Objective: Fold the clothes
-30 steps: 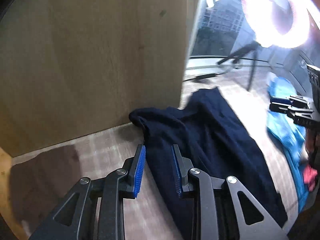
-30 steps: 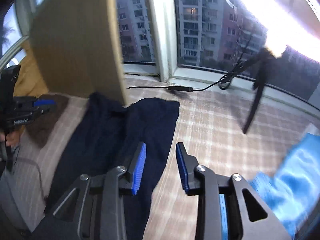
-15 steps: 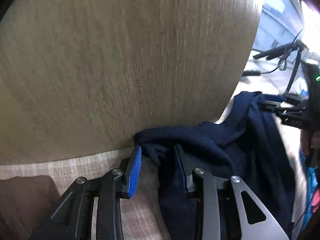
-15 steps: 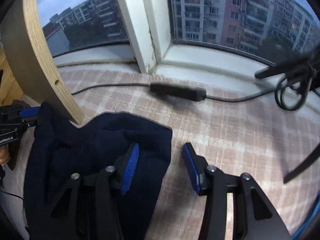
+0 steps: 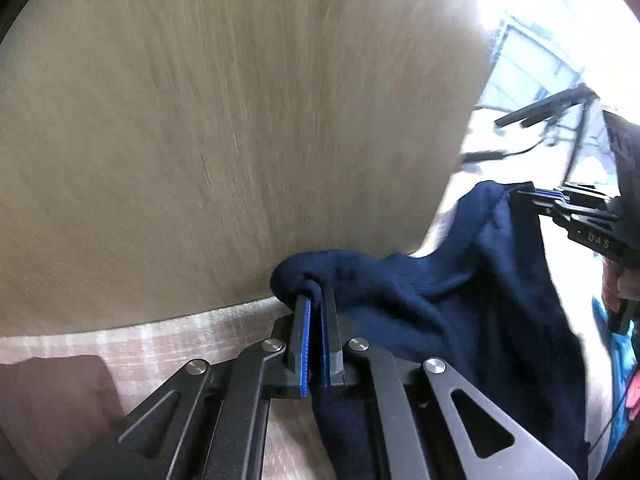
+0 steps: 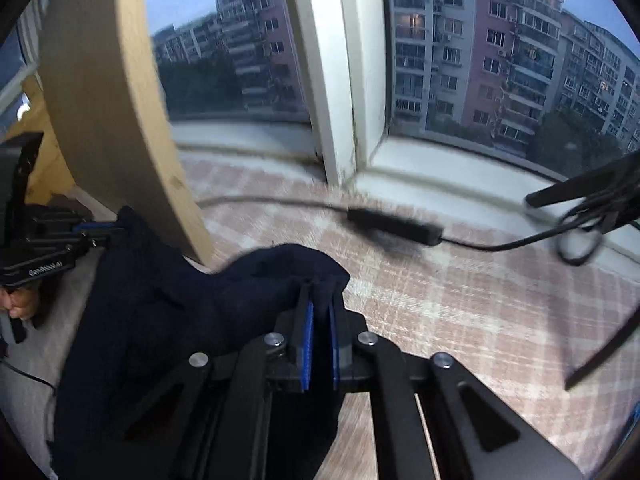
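Surface: plaid-covered bench (image 6: 460,300) below a window (image 6: 460,60), wooden panel (image 5: 240,120) upright on it
Garment: dark navy garment (image 5: 440,300), crumpled, stretched between both grippers over the bench
Left hand-held gripper (image 5: 316,304): pinching one bunched corner
Right hand-held gripper (image 6: 320,296): pinching the other corner

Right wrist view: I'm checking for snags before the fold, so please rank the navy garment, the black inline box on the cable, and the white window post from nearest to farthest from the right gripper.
1. Navy garment: pinched in the right gripper.
2. Black inline box: on the checked cloth, beyond and slightly right.
3. White window post: farthest, upright behind the sill.
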The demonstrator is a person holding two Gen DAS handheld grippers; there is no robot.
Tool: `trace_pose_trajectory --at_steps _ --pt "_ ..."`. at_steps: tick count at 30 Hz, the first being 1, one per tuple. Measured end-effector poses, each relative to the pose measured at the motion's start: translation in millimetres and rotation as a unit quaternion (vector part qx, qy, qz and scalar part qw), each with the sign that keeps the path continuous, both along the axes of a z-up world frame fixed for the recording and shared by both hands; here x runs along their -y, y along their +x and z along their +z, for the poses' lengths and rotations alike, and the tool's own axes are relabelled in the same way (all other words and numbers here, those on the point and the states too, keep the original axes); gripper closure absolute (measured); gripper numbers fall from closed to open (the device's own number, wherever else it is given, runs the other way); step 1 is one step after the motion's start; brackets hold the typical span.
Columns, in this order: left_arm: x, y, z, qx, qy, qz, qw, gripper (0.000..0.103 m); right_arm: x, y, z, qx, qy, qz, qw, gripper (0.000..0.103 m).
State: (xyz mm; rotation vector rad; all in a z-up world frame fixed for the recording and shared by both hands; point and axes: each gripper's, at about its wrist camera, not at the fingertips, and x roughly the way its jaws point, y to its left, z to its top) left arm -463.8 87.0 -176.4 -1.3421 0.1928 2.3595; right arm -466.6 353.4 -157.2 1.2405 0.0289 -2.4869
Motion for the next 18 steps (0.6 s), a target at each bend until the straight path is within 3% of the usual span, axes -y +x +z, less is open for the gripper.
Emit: trace_pose_trajectory --at_steps 6,11,14,18 --pt "16 77 62 -0.052 0.011 -0.042 0.9977 0.1 -1 67 73 -0.033 -0.01 0.024 0.999 0.097" --pt "38 165 108 -0.105 0.019 -0.071 0.9917 0.1 -4 165 124 -0.067 0.002 0.038 0.997 0.097" --pt "48 223 112 -0.113 0.023 -0.081 0.99 0.1 -6 225 129 -0.076 0.003 0.027 0.997 0.097" --pt "57 287 96 -0.099 0.019 -0.094 0.9905 0.1 -10 295 107 -0.058 -0.01 0.007 0.998 0.097"
